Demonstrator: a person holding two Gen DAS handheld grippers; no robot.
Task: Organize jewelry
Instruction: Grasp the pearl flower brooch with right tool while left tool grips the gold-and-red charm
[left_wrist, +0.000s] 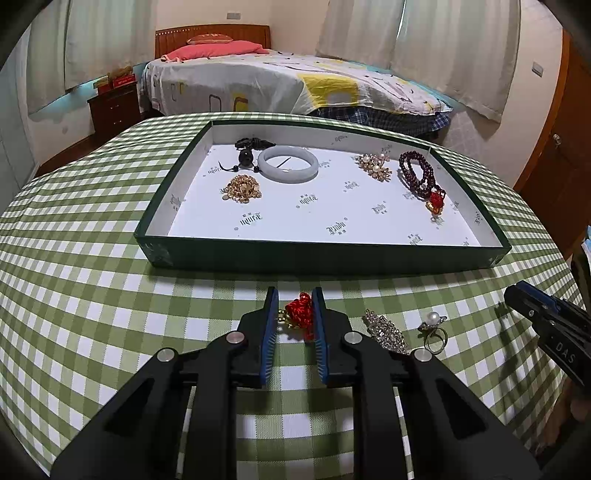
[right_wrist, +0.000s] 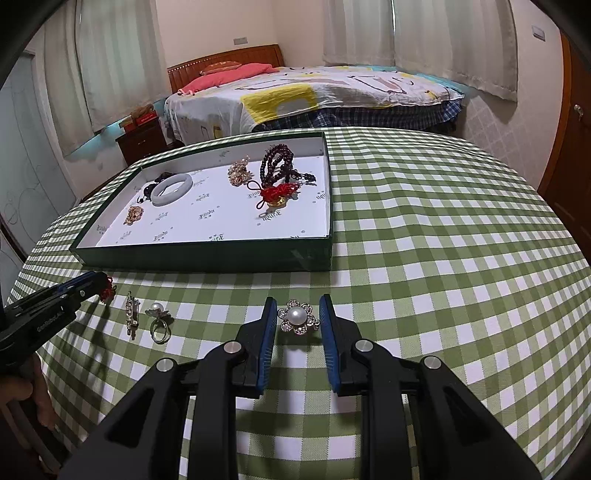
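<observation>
Red knot charm (left_wrist: 300, 314) sits on the checked tablecloth (left_wrist: 92, 295), flanked by the left gripper's (left_wrist: 295, 308) spread fingers. The right gripper (right_wrist: 298, 316), likewise parted, brackets the pearl brooch (right_wrist: 297, 316); box (left_wrist: 325, 258) at twelve o'clock.

Left gripper (left_wrist: 294, 306): black plastic linkage arms, round silver pivot screws, blue ribbed pads (left_wrist: 269, 325). Right gripper (right_wrist: 298, 315): matched, with white "DAS" lettering on its side. Bare skin of left hand (right_wrist: 22, 387) showed at 8 o'clock.
</observation>
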